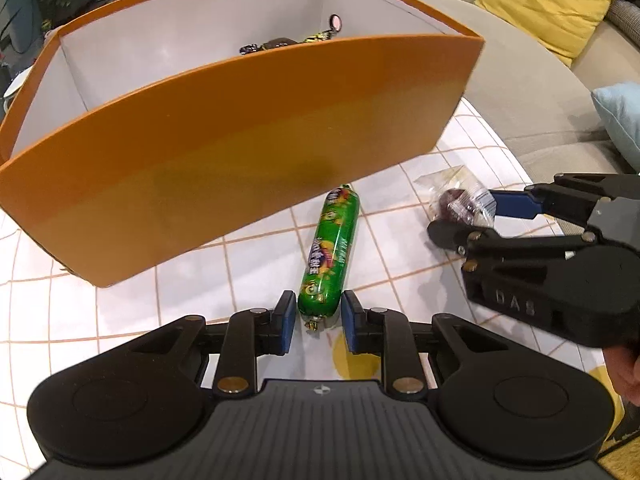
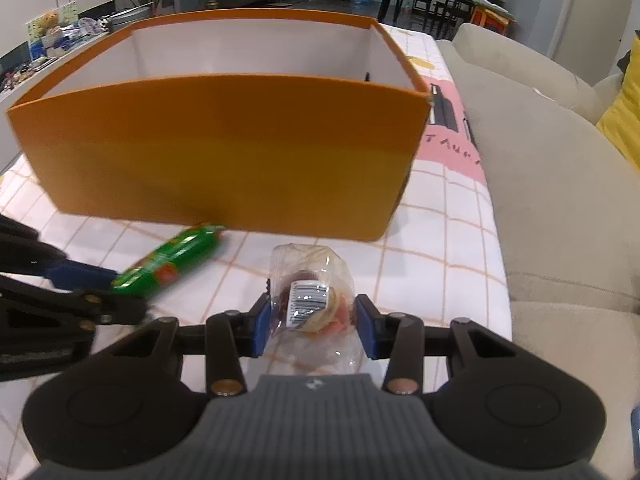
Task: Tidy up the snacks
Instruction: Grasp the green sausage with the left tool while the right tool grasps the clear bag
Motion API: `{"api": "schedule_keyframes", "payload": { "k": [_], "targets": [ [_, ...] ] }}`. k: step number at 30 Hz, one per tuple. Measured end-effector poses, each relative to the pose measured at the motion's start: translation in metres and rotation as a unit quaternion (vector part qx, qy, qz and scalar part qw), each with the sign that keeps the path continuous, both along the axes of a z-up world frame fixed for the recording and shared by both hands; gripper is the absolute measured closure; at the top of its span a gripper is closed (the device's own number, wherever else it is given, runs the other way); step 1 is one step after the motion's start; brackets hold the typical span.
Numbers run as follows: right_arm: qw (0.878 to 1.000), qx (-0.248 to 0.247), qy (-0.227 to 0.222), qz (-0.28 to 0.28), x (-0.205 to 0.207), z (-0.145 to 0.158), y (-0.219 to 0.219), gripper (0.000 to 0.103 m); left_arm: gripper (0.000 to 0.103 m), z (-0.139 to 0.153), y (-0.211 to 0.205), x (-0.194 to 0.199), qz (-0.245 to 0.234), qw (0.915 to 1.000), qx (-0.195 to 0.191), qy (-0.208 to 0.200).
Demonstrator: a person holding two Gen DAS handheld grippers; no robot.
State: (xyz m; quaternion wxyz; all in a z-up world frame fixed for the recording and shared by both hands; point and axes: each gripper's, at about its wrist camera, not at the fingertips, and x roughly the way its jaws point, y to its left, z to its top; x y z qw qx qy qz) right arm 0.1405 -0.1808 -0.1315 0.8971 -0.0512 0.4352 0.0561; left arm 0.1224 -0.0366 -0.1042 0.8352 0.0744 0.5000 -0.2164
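Note:
An orange box (image 1: 240,132) with white inner walls stands on the checked tablecloth and holds several wrapped snacks (image 1: 280,44). A green sausage-shaped snack (image 1: 330,256) lies in front of the box. My left gripper (image 1: 316,322) is open, with its fingers either side of the snack's near end. My right gripper (image 2: 314,326) has its blue pads against a clear-wrapped snack (image 2: 310,292) with a barcode label. It also shows in the left wrist view (image 1: 456,202). The green snack (image 2: 168,262) and the box (image 2: 224,148) show in the right wrist view too.
A beige sofa (image 2: 560,184) runs along the table's right edge, with a yellow cushion (image 1: 548,4) and a light blue cushion (image 1: 620,116). A pink printed patch (image 2: 452,148) lies on the cloth right of the box. Shelves and a dark table stand far behind.

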Motion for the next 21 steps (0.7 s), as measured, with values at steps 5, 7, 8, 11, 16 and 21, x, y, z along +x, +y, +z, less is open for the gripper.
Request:
{"api": "schedule_keyframes", "payload": {
  "k": [5, 7, 8, 11, 16, 21],
  "targets": [
    [1.0, 0.012, 0.003, 0.009, -0.007, 0.002, 0.001, 0.061, 0.072, 0.006, 0.003, 0.004, 0.005, 0.9998, -0.018, 0.006],
    [1.0, 0.012, 0.001, 0.009, -0.007, 0.001, 0.0, 0.059, 0.066, 0.007, -0.001, 0.007, -0.007, 0.9999, -0.014, 0.0],
    [1.0, 0.014, -0.001, 0.008, -0.006, 0.002, -0.001, 0.059, 0.063, 0.008, -0.004, 0.009, -0.017, 0.9998, -0.01, -0.002],
    [1.0, 0.023, -0.002, 0.003, -0.004, 0.004, -0.005, 0.057, 0.061, 0.006, -0.011, 0.015, -0.034, 0.9994, 0.007, -0.005],
    [0.999, 0.041, 0.0, -0.005, -0.004, 0.003, -0.011, 0.057, 0.06, -0.002, -0.019, 0.028, -0.044, 0.9988, 0.003, 0.021],
    [0.999, 0.043, -0.004, -0.005, -0.002, 0.003, -0.013, 0.057, 0.06, -0.007, -0.026, 0.032, -0.039, 0.9989, 0.019, 0.02]
  ]
}}
